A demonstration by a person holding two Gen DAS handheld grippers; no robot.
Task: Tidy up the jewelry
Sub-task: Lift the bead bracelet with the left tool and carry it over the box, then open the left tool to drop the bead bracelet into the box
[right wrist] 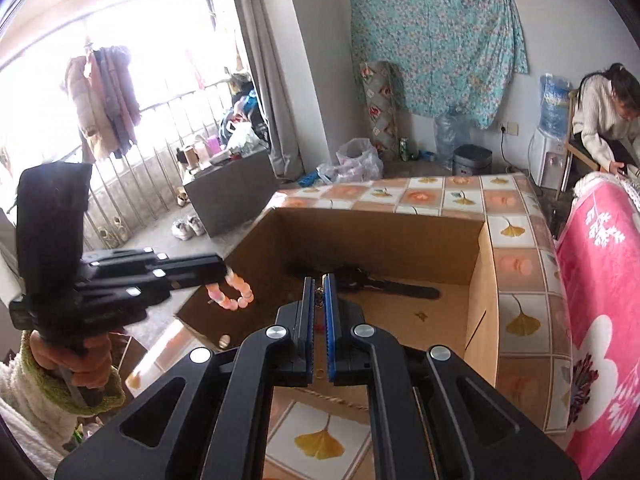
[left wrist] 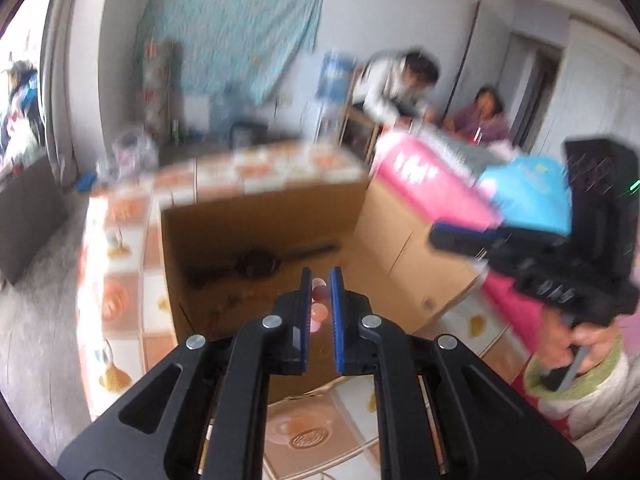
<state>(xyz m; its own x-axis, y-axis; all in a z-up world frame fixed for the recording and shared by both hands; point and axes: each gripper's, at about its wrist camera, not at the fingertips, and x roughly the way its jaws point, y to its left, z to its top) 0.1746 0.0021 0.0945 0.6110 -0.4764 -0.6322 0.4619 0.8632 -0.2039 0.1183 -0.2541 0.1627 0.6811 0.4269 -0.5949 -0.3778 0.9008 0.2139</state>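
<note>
My left gripper (left wrist: pixel 320 274) is shut on a pink bead bracelet (left wrist: pixel 319 306) and holds it above an open cardboard box (left wrist: pixel 256 224). In the right wrist view the same left gripper (right wrist: pixel 226 270) shows at the left with the bracelet (right wrist: pixel 234 292) hanging from its tips over the box's near-left corner. My right gripper (right wrist: pixel 319 278) is nearly closed on a thin gold chain (right wrist: pixel 319 294) over the box (right wrist: pixel 380 236). It also shows blurred at the right of the left wrist view (left wrist: pixel 436 236). Dark jewelry pieces (right wrist: pixel 376 282) lie on the box floor.
The box sits on a table with a ginkgo-leaf tile cloth (right wrist: pixel 516 276). A small gold ring (right wrist: pixel 320 374) lies on the cloth near my right fingers. A pink blanket (right wrist: pixel 600 300) lies at the right. Two people (left wrist: pixel 404 84) sit beyond the table.
</note>
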